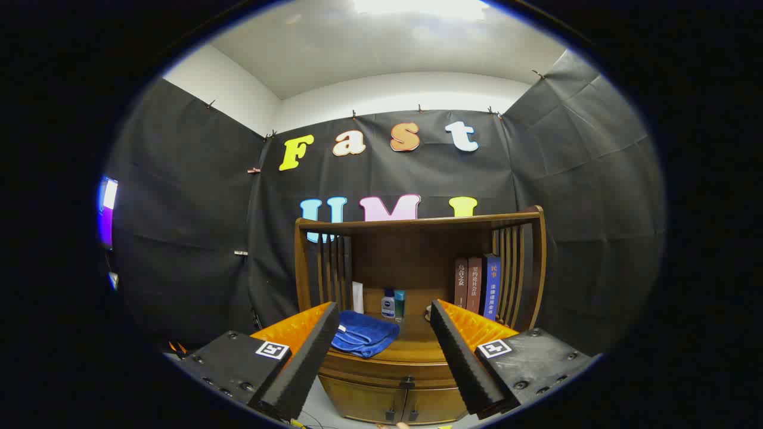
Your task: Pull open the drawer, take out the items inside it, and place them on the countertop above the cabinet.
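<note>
My hand-held gripper spread, empty, well short of cabinet | drawer shut, stiff wood, probably slides heavily | grip small dark knob at front centre | surface carries blue towel

**Fingers spread wide before the cabinet**

I see my gripper with fingers spread apart, empty, short of the wooden cabinet. On its countertop, a blue towel lies near the left edge, two small bottles behind it, books upright at the right edge.
</note>
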{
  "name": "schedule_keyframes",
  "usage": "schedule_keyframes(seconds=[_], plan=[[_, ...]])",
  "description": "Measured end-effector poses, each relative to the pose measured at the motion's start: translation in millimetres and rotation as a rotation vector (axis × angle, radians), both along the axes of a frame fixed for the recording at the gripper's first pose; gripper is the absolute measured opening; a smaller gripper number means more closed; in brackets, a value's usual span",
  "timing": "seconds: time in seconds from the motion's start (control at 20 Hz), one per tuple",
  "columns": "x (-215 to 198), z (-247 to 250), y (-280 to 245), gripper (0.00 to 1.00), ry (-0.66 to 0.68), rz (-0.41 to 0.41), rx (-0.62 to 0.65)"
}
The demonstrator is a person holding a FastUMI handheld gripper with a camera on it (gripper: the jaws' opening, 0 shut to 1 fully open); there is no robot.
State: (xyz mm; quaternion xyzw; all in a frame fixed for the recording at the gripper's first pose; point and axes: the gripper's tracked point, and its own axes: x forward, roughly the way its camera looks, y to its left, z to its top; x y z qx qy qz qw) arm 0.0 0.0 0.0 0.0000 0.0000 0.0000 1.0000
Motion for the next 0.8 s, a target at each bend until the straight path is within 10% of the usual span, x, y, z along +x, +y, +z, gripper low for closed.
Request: schedule_keyframes(seconds=[0.8], plan=[[7.0, -9.5, -4.2, 0.99, 0.022, -0.004, 0.026]])
